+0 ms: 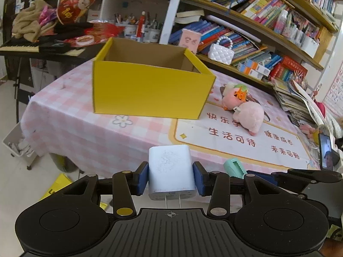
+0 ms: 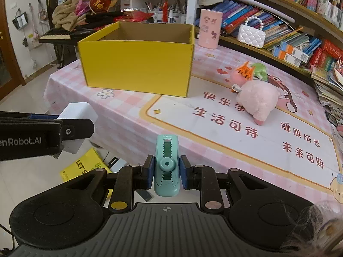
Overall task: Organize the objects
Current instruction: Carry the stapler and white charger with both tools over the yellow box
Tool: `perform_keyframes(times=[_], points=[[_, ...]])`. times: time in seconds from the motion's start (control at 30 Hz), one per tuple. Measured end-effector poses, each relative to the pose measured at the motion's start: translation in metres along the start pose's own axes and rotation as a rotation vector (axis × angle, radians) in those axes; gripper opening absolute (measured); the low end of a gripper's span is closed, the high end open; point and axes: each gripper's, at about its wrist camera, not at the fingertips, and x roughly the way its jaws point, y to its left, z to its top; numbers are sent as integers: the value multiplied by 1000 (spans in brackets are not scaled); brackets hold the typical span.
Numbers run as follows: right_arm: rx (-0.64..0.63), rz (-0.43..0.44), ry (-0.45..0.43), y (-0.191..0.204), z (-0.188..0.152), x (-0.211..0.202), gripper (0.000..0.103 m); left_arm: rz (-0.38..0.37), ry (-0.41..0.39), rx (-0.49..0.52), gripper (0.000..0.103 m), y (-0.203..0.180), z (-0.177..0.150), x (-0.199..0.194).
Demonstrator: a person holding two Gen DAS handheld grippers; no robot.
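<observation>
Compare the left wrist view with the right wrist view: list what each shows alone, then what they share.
Left wrist only: the charger's prongs and a phone screen.
Right wrist only: the left hand-held gripper seen from the side, and the whole teal correction tape clamped in the right hand-held gripper.
Both: white charger, yellow box, pink plush.

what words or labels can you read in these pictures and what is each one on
"快乐学", "生活可待", "健康成长", "未来可期": on the tablecloth
"enRobot.AI", start cut off: on the left claw
"LET'S", cut off: on the yellow bag on the floor
"福": on the red decoration
Small mark on the green tape dispenser, book spines, wall chart: too small or blurred to read
</observation>
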Motion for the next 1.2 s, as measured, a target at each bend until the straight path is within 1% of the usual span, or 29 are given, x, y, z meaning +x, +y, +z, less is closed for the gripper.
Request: perform_keyframes(times=[0.2, 0.33, 0.6, 0.73, 0.93, 1.03, 1.2], points=[[-22, 17, 10, 24, -4, -3, 23, 9, -14, 3, 42, 15, -6, -17], [-33, 17, -5, 38, -3, -6, 23, 13, -28, 8, 42, 23, -7, -25], [-13, 12, -37, 47, 6, -7, 23, 2, -80, 41, 42, 30, 2, -32], [36, 27, -56, 43, 23, -3, 23, -5, -124, 37, 42, 33, 21, -31], [85, 13, -157, 26, 68, 1, 23, 2, -226, 56, 42, 30, 69, -23], [77, 15, -216, 14, 96, 5, 23, 12, -273, 62, 42, 25, 92, -17], [68, 10, -261, -7, 134, 27, 23, 38, -320, 69, 42, 20, 125, 5]])
